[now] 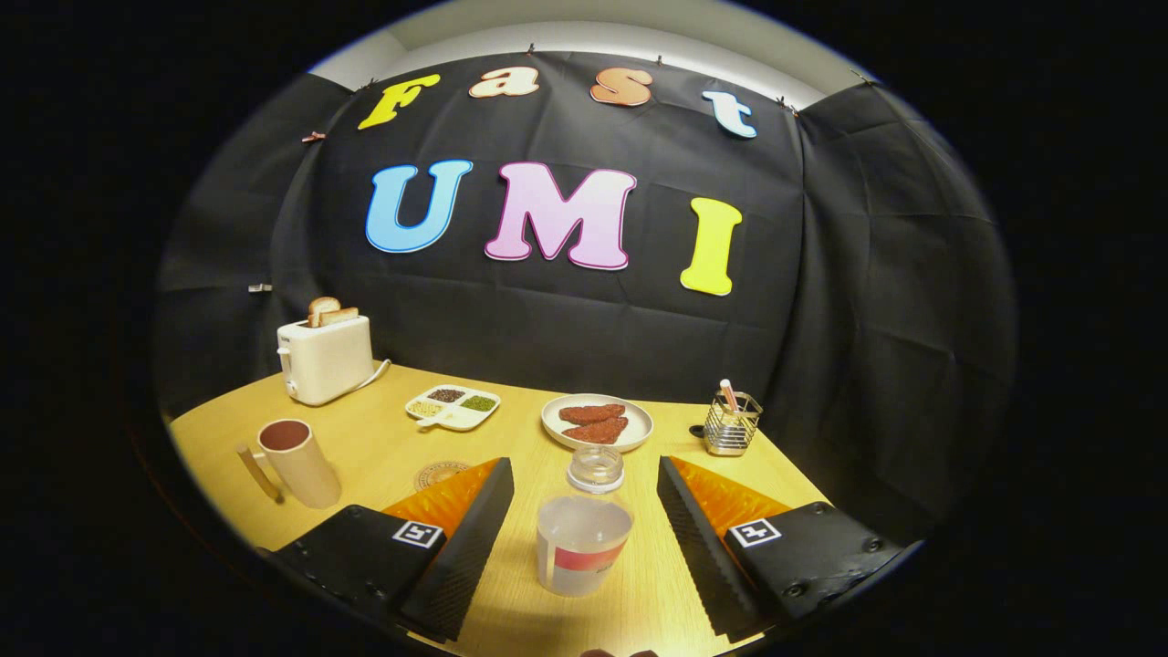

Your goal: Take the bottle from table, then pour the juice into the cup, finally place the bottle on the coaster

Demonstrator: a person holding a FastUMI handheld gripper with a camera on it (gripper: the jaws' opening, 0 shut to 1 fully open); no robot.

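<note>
Wooden table point(383, 456) | fingers point(474, 538) spread apart, touching nothing | bottle point(584, 538) upright between them

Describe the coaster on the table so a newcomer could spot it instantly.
Start at the white toaster at the back of the wooden table, then come forward past the tan mug. The round, flat, patterned coaster lies on the tabletop beside that mug, partly hidden behind one finger of the open tool. Unlike its neighbours, it is a thin disc that holds nothing.

Bottle point(584, 538) stands between spread tongs point(584, 538) — gaps either side.
</note>
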